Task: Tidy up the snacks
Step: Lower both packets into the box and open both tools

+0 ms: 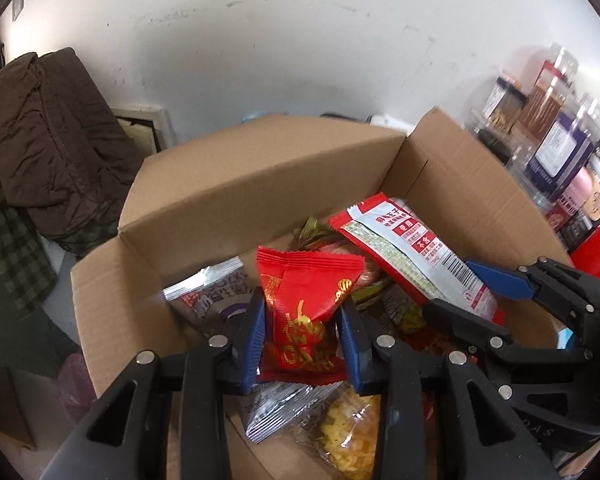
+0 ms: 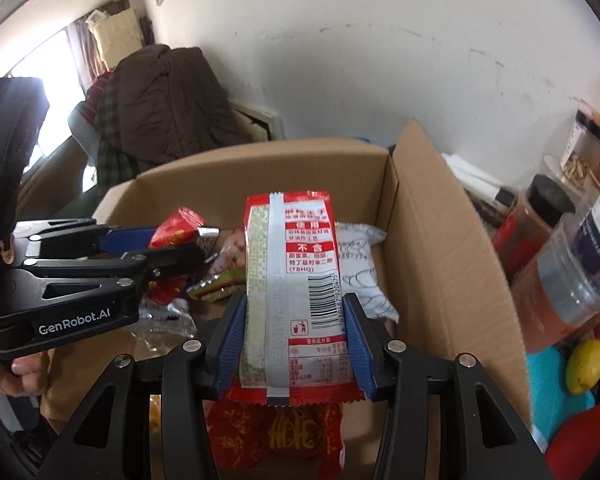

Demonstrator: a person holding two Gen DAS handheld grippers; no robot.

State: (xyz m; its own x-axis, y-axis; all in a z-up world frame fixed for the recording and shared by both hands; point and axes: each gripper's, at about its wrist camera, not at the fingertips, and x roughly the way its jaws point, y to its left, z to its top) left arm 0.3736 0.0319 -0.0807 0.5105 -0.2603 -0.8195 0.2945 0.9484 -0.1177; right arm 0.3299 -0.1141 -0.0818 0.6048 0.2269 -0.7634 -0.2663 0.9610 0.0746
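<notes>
The cardboard box (image 1: 260,172) is plain tan. The small packet (image 1: 300,312) in the left hand-held gripper (image 1: 302,344) is bright red with gold print. The long packet (image 2: 296,292) in the right hand-held gripper (image 2: 298,348) is red-edged with a white back, a pale green patterned strip and a black barcode. Both grippers are black with blue ribbed pads (image 1: 254,340). A silver packet (image 1: 204,288) carries purple print; the coat (image 1: 48,140) is dark brown, over green-and-black checked cloth (image 1: 8,236)

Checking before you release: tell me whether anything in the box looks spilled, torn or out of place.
Nothing stands out. The cardboard box holds a loose heap of sealed snack packets, none visibly torn or spilled. The left claw grips a red packet; the right claw grips a red-and-white packet.
</notes>
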